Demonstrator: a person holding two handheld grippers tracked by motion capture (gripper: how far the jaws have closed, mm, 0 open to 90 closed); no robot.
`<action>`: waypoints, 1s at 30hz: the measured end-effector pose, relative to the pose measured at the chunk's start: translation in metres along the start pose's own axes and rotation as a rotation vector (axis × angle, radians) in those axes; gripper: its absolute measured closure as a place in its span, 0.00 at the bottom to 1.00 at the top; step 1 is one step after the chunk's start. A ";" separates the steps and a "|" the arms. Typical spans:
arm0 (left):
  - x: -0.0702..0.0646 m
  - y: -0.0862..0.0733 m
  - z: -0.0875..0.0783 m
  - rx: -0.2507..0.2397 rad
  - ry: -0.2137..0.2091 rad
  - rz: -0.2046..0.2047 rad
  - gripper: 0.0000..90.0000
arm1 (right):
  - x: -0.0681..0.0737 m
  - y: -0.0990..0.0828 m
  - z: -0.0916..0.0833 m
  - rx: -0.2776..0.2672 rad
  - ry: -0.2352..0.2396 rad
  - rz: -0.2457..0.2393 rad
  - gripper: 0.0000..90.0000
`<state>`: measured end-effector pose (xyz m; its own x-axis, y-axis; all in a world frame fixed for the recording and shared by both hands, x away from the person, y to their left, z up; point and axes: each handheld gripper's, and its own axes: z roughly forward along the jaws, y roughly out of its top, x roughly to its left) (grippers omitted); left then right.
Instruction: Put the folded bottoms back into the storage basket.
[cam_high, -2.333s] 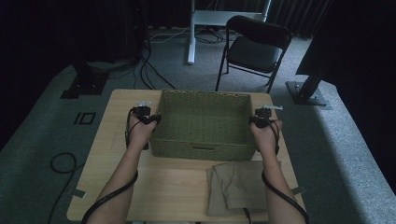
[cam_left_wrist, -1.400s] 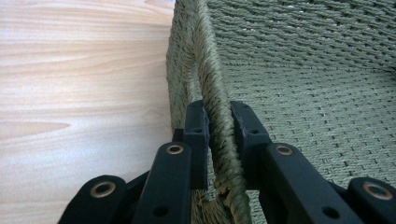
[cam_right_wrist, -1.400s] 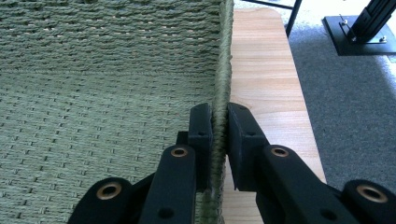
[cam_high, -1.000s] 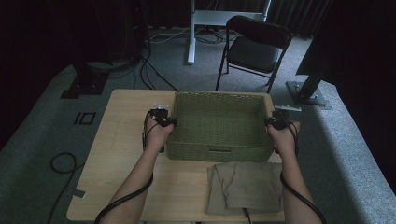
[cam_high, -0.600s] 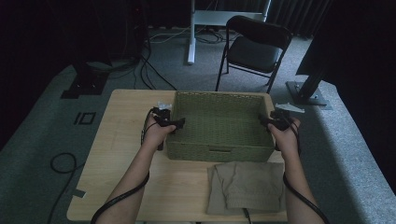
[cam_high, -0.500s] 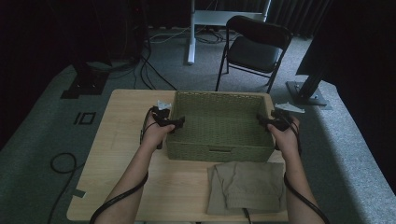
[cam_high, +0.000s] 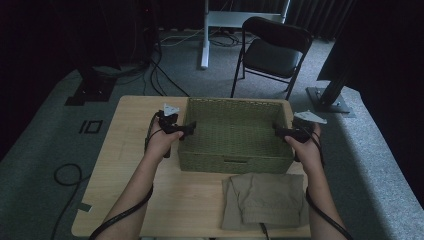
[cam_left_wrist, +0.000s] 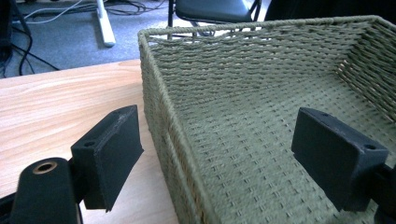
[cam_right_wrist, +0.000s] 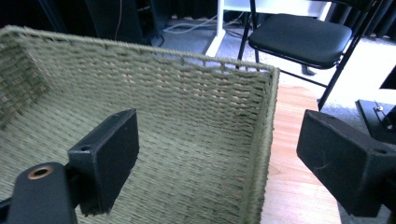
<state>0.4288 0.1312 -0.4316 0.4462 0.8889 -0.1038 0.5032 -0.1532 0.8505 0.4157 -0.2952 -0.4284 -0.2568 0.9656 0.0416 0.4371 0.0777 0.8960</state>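
Observation:
An empty green woven basket (cam_high: 235, 131) stands on the wooden table (cam_high: 125, 165). My left gripper (cam_high: 186, 131) straddles the basket's left wall (cam_left_wrist: 159, 116), one jaw outside over the table (cam_left_wrist: 56, 102) and one inside. Its jaws have just been opening and stand clear of the wall. My right gripper (cam_high: 279, 131) straddles the right wall (cam_right_wrist: 264, 140) the same way, one jaw inside and one over the table (cam_right_wrist: 294, 158). Its jaws have also just been opening, and neither pad touches the weave. In their own views the left gripper (cam_left_wrist: 217, 119) and right gripper (cam_right_wrist: 219, 119) are wide apart.
A folded khaki cloth (cam_high: 265, 200) lies on the table just in front of the basket, near the front edge. A black folding chair (cam_high: 272, 50) and a white stand (cam_high: 205, 35) are on the carpet behind the table. Cables trail from both grippers.
The basket has shifted to the right on the table since the earliest frame, with both hands on its side walls. The left hand has lifted slightly over the rim.

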 end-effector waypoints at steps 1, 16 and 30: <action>0.000 -0.001 -0.003 0.004 -0.004 -0.001 0.19 | 0.002 0.001 -0.003 0.000 0.000 -0.001 0.15; -0.008 -0.009 -0.043 -0.013 -0.075 -0.008 0.19 | 0.026 -0.003 -0.023 0.002 0.075 -0.065 0.15; -0.030 -0.024 -0.055 -0.018 -0.171 -0.010 0.19 | 0.032 -0.016 -0.050 -0.020 0.106 -0.102 0.15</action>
<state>0.3624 0.1321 -0.4208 0.5614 0.8036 -0.1976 0.4959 -0.1355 0.8577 0.3570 -0.2784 -0.4194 -0.3888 0.9213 -0.0050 0.3872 0.1683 0.9065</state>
